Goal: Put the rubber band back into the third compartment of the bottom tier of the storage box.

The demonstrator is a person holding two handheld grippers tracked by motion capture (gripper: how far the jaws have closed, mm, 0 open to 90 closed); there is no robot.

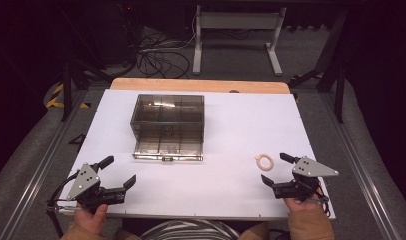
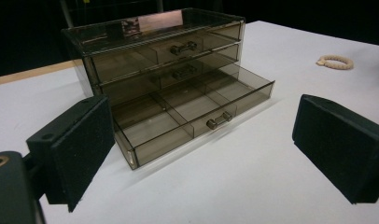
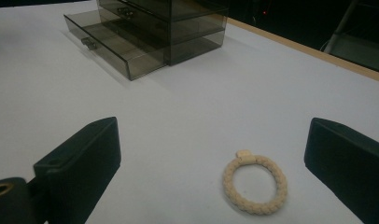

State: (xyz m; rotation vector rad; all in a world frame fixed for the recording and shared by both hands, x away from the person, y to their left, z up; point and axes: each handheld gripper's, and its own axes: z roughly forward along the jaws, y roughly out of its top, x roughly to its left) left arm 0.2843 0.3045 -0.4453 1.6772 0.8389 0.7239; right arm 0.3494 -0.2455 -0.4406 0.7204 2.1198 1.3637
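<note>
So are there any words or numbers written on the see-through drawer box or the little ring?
No readable text: the smoky drawer box, the cream braided ring and the white table show no words, labels or numbers.

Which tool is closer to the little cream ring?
The right tool. The cream ring lies on the table just ahead of it, between its open jaws without touching them. The left tool sits far across the table, at the near left corner.

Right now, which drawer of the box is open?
The bottom drawer, pulled out toward the person; the two above it stay flush in the box.
</note>
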